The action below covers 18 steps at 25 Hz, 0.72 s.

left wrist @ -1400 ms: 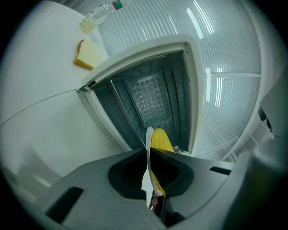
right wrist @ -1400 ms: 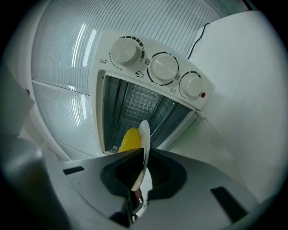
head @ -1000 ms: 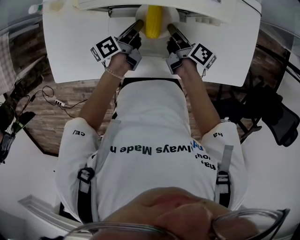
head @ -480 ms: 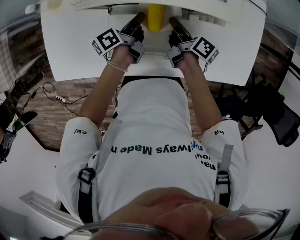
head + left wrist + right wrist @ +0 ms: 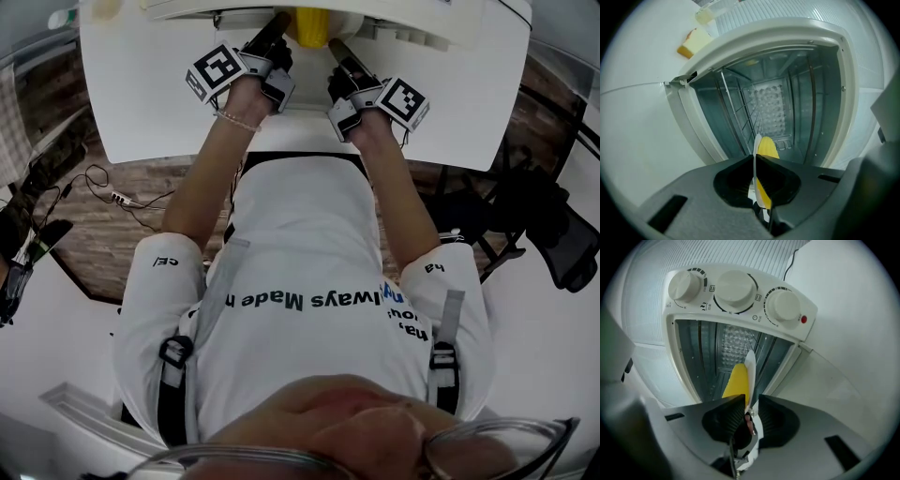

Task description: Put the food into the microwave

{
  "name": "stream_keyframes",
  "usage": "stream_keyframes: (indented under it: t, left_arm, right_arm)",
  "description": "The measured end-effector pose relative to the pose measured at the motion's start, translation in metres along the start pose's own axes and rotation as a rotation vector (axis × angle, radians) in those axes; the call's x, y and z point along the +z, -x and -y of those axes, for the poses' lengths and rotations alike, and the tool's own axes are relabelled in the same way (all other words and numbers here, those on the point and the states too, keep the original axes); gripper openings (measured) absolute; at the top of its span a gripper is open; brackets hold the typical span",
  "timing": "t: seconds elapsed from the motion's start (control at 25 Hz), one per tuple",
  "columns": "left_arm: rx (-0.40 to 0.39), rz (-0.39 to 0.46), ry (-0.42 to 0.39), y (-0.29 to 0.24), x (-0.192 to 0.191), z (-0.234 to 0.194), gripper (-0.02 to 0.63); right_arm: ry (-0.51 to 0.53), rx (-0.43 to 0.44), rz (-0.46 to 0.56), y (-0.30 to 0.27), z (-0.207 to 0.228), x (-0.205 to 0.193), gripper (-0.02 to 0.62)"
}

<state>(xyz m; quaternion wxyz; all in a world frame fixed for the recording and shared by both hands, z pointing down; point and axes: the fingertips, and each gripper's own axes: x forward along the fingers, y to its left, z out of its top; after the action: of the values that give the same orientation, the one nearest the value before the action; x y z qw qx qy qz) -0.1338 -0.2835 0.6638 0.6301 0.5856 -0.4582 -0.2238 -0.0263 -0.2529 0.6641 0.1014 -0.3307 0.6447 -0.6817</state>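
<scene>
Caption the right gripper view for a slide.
Right claw clamps white plate of yellow food before open white three-knob microwave.

White table (image 5: 141, 103) with the open microwave (image 5: 736, 287), a yellow food wedge (image 5: 693, 43) near its left side

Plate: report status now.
Shut on plate rim: left gripper, right gripper. On it, yellow food at open microwave mouth. Nothing seen blocking.

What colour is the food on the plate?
Food is yellow; clearest in right gripper view.
</scene>
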Motion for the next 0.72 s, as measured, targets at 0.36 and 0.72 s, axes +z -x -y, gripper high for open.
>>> stream_keyframes:
  t: [0.36,0.72]
  left_arm:
    - [-0.031,-0.015,-0.025,-0.007,-0.003,0.006,0.028]
    - [-0.013,0.0,-0.036,0.011,-0.013,0.006,0.085]
  right_arm:
    - [-0.113,0.052,0.043,-0.005,0.0,-0.004,0.023]
    - [-0.159,0.037,0.06,-0.009,0.002,-0.001,0.021]
